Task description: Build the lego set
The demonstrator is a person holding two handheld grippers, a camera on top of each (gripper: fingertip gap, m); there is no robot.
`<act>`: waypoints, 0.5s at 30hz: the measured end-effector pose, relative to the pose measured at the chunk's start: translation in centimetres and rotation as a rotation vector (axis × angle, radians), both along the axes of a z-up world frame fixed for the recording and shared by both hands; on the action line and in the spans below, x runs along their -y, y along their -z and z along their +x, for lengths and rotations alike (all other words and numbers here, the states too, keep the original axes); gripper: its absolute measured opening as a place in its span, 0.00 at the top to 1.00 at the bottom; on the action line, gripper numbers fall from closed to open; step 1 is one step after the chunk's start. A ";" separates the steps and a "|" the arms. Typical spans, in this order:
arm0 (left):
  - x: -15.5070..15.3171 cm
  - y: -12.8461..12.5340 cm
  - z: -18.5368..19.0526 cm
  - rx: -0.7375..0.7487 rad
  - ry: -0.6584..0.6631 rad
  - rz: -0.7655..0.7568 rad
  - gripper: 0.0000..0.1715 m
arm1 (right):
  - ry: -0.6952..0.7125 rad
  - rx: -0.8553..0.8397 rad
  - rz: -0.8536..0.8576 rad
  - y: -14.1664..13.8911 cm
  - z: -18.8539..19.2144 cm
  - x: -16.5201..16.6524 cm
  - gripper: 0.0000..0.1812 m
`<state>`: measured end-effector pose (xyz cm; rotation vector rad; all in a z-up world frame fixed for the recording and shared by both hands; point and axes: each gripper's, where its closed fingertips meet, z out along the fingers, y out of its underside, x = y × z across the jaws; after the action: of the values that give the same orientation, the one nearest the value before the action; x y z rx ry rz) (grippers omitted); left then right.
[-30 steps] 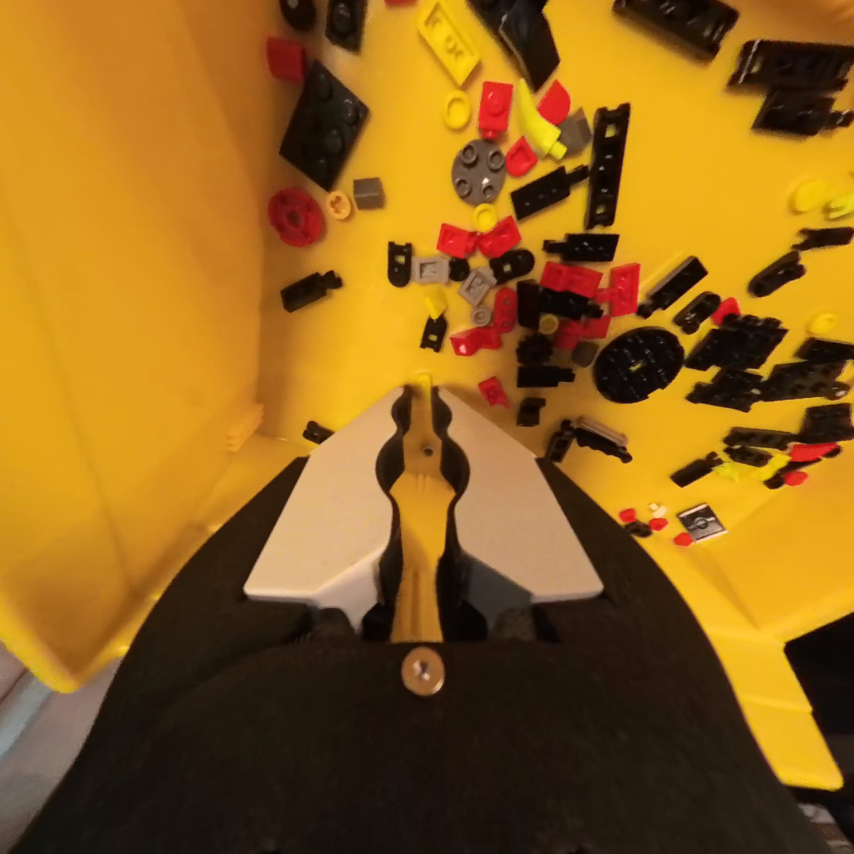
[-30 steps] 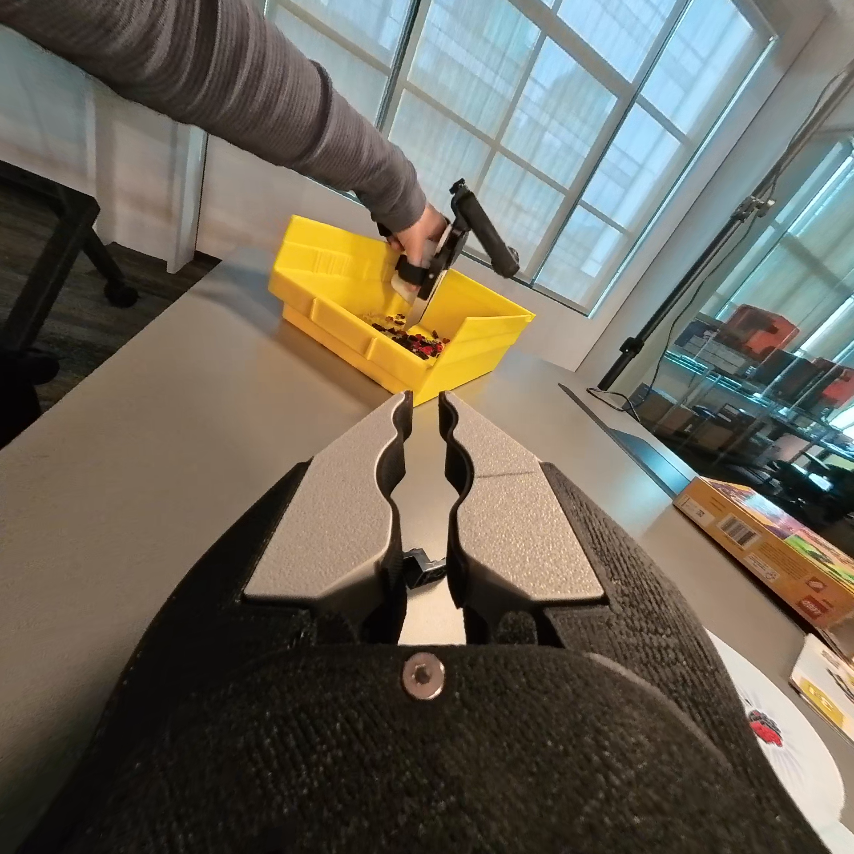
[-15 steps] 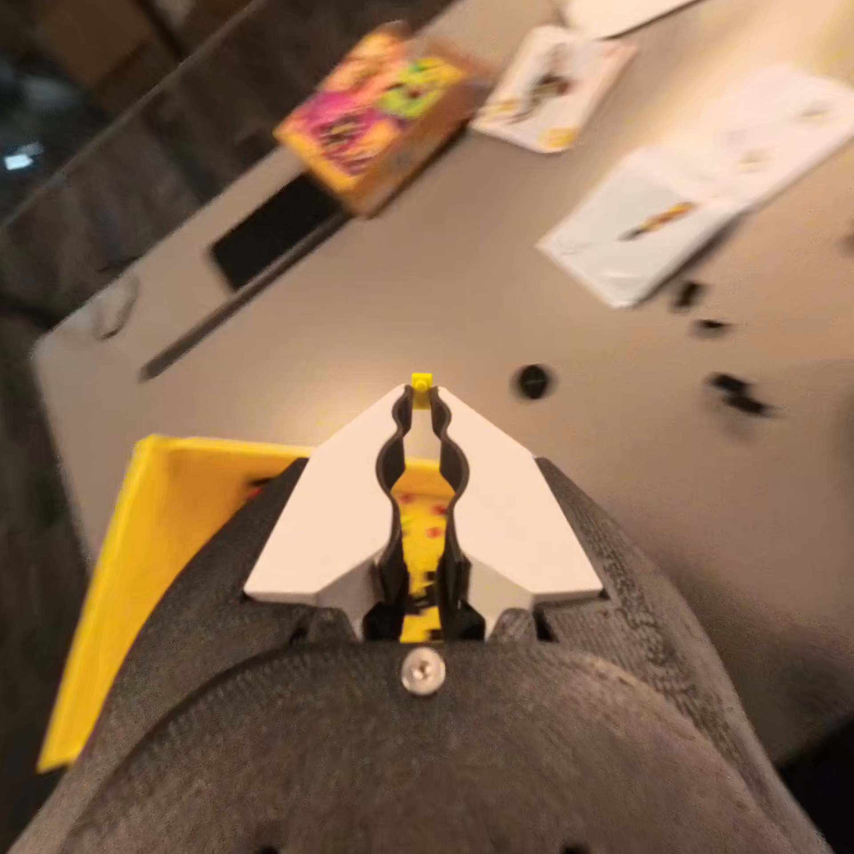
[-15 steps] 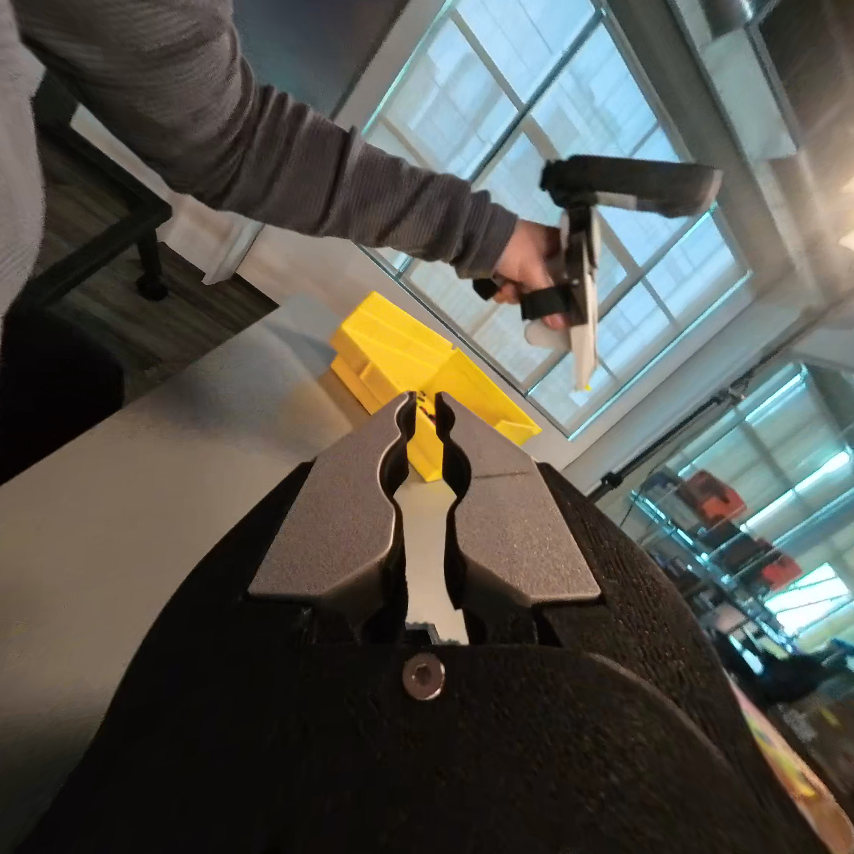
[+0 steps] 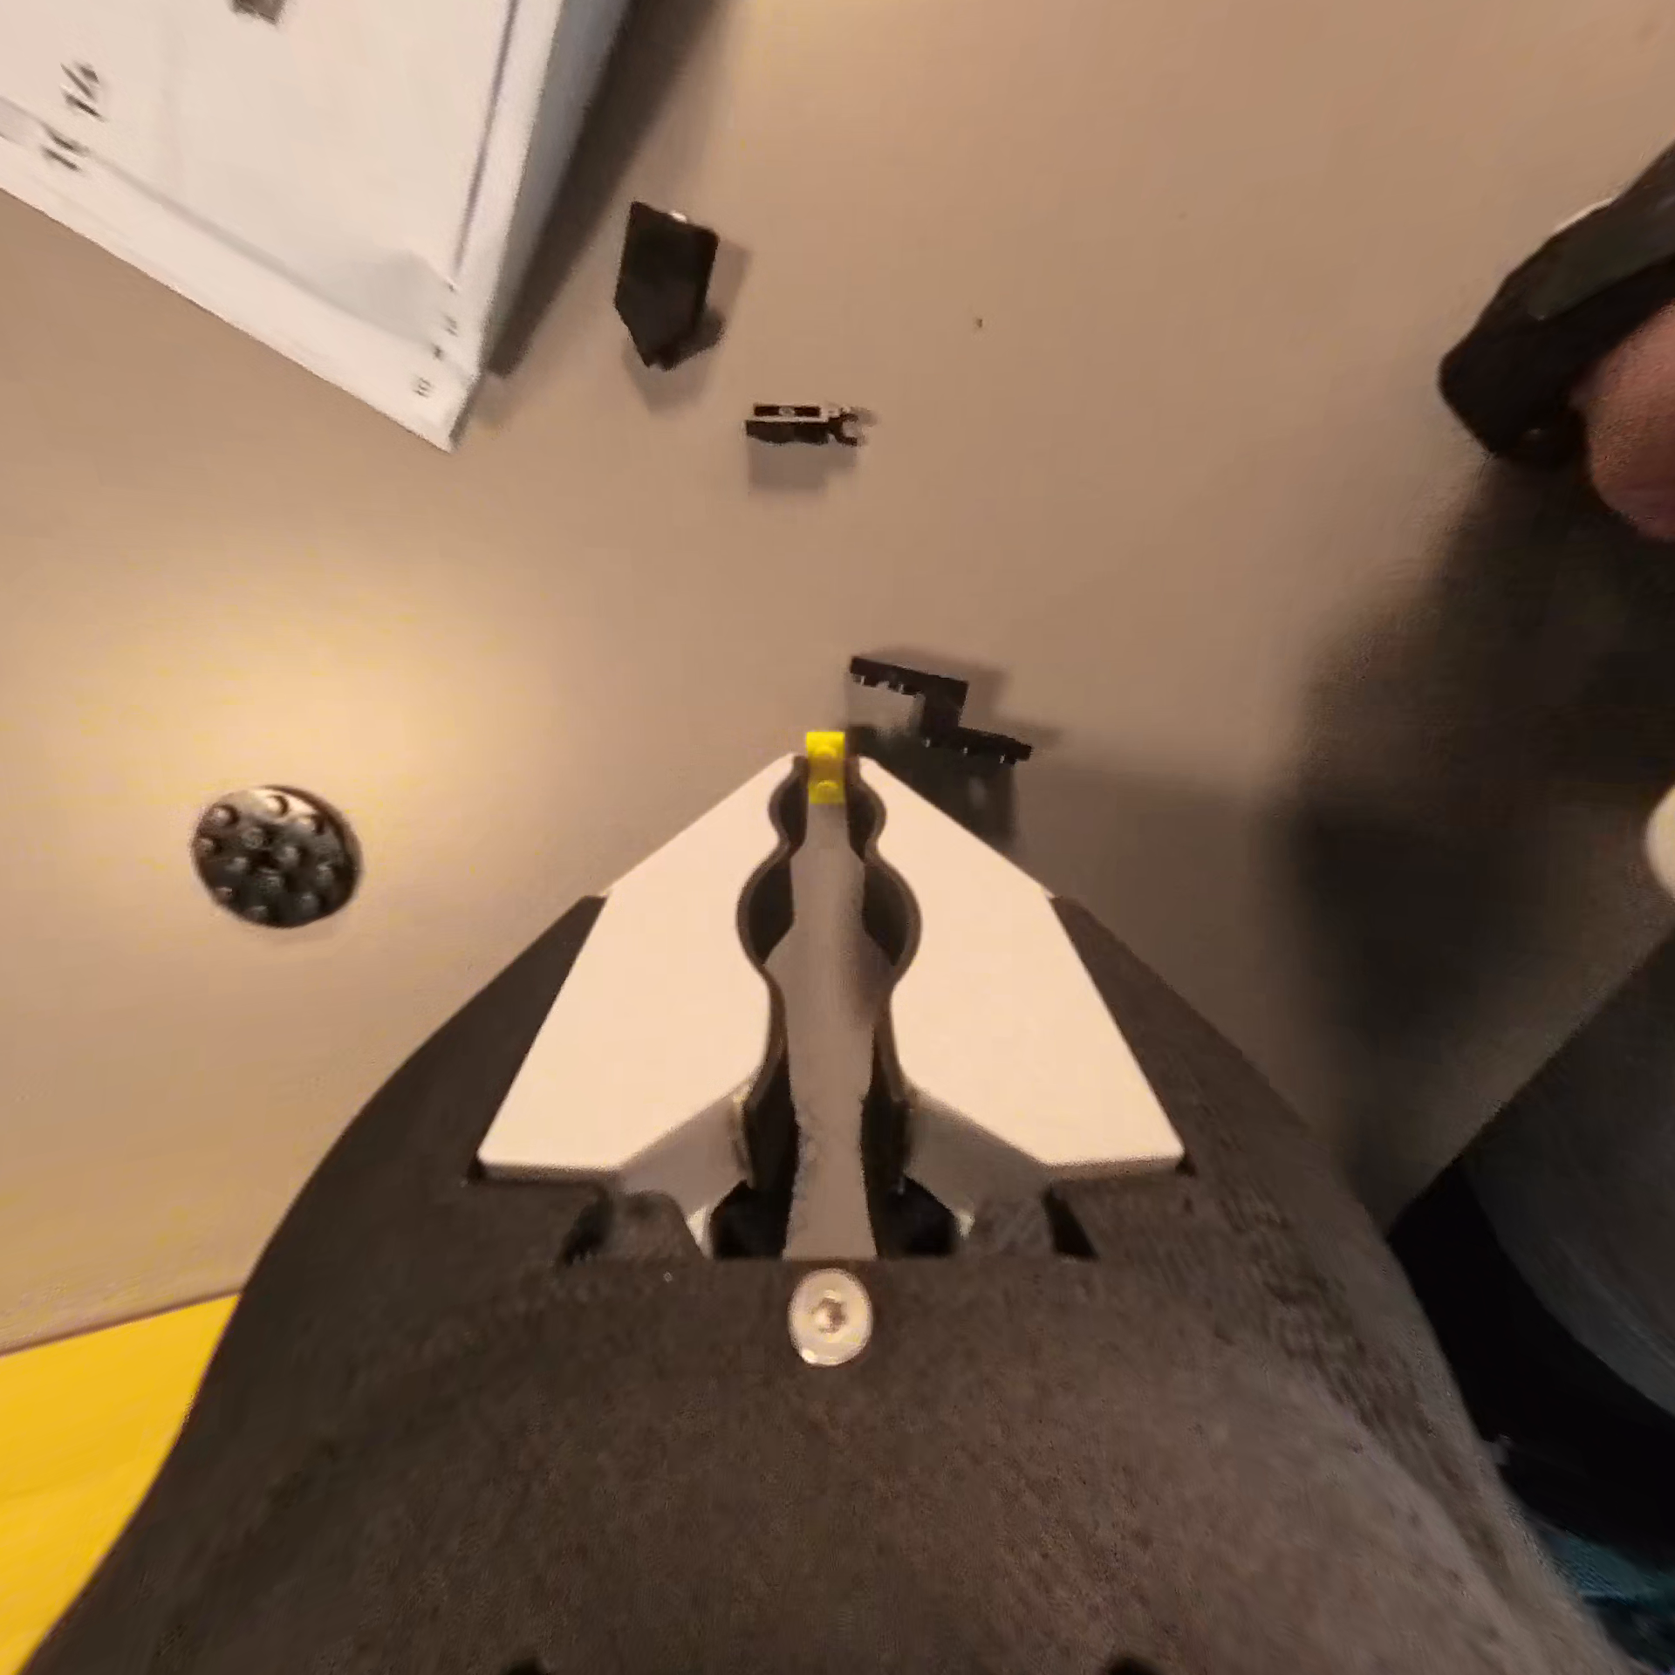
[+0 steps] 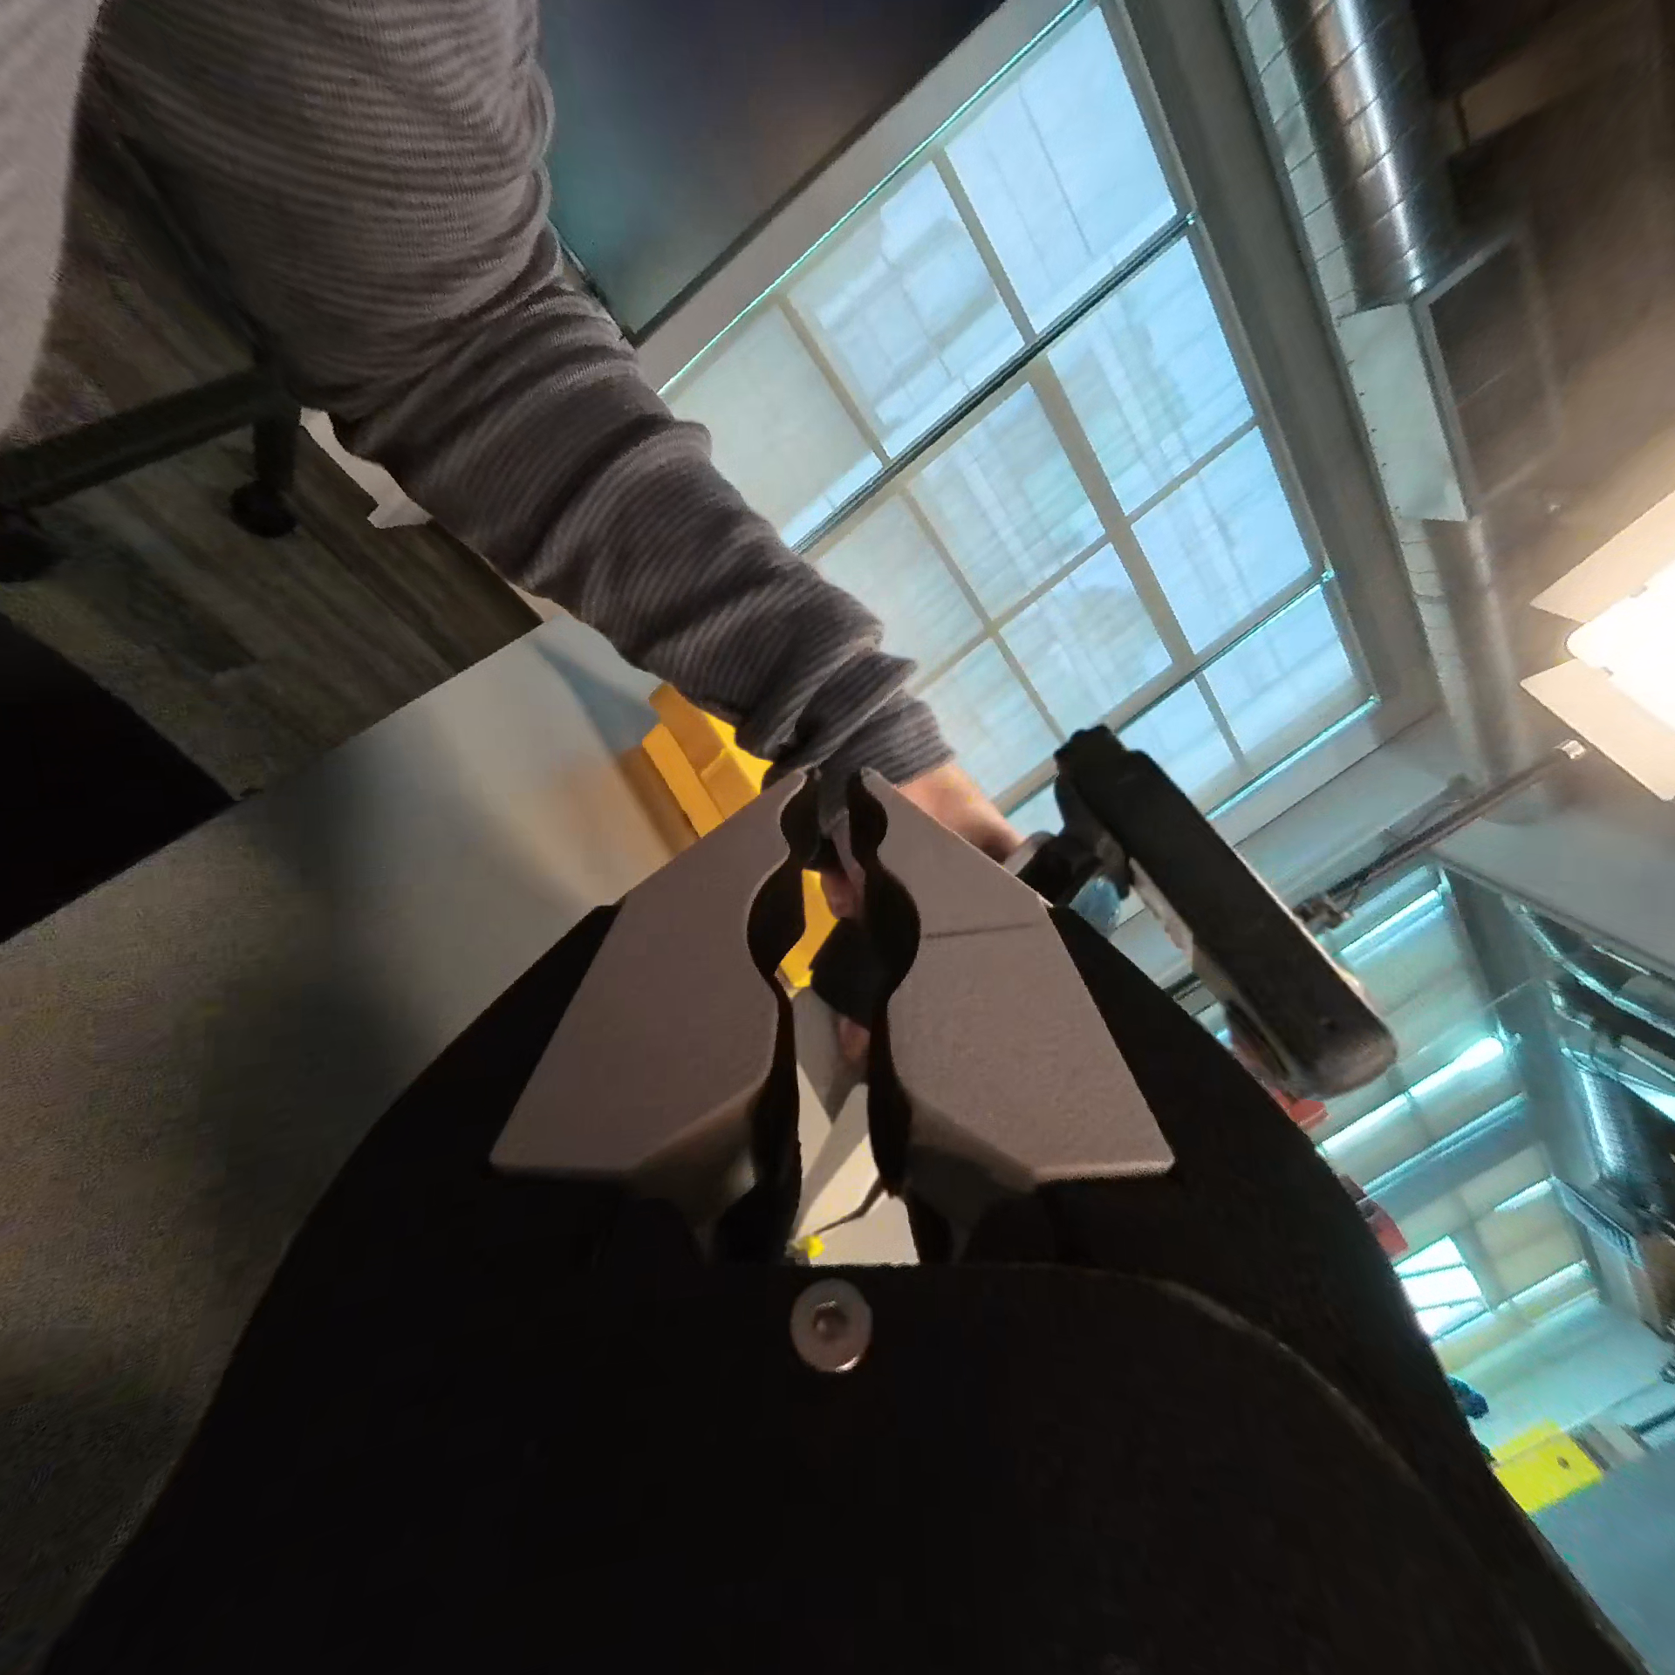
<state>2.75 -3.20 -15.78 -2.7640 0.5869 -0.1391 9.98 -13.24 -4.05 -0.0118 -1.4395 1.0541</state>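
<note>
My left gripper (image 5: 827, 770) is shut on a small yellow lego piece (image 5: 827, 767) at its fingertips and holds it over the grey table (image 5: 363, 562), just left of a black stepped lego assembly (image 5: 947, 725). A small black clip piece (image 5: 802, 423), a black slope piece (image 5: 664, 281) and a black round studded plate (image 5: 275, 855) lie on the table farther off. My right gripper (image 6: 831, 787) is tilted up toward the windows, its jaws a narrow gap apart with nothing between them. The left gripper's body (image 6: 1215, 906) shows in the right wrist view, held by a hand in a grey sleeve (image 6: 562, 435).
A white instruction booklet (image 5: 272, 163) lies at the top left. The yellow parts bin shows at the bottom left corner (image 5: 82, 1468) and behind the sleeve (image 6: 698, 761). The hand on the right gripper (image 5: 1595, 299) is at the right edge. My right fingertips sit around 15 cm from my left ones. The black round studded plate (image 5: 275, 855) lies some 12 cm from my left tips, 25 cm from my right tips.
My left gripper has carried the yellow piece out of the bin and now holds it over the table beside the black assembly. My right gripper has tilted upward.
</note>
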 end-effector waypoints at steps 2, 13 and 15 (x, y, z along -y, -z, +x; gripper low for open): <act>0.2 0.4 0.0 0.010 -0.012 -0.015 0.95 | 0.002 0.001 -0.008 -0.1 0.0 -0.2 0.98; -0.8 -5.8 -0.1 0.147 -0.095 0.239 0.78 | 0.037 0.024 -0.065 -0.4 0.1 -2.0 0.98; -0.2 -8.0 0.8 0.268 -0.116 0.316 0.80 | 0.043 0.034 -0.086 -0.5 0.1 -2.6 0.98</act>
<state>3.60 -2.95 -7.81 -2.4121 0.3430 -0.3512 10.08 -10.65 -3.52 -0.1225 -1.4174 1.0838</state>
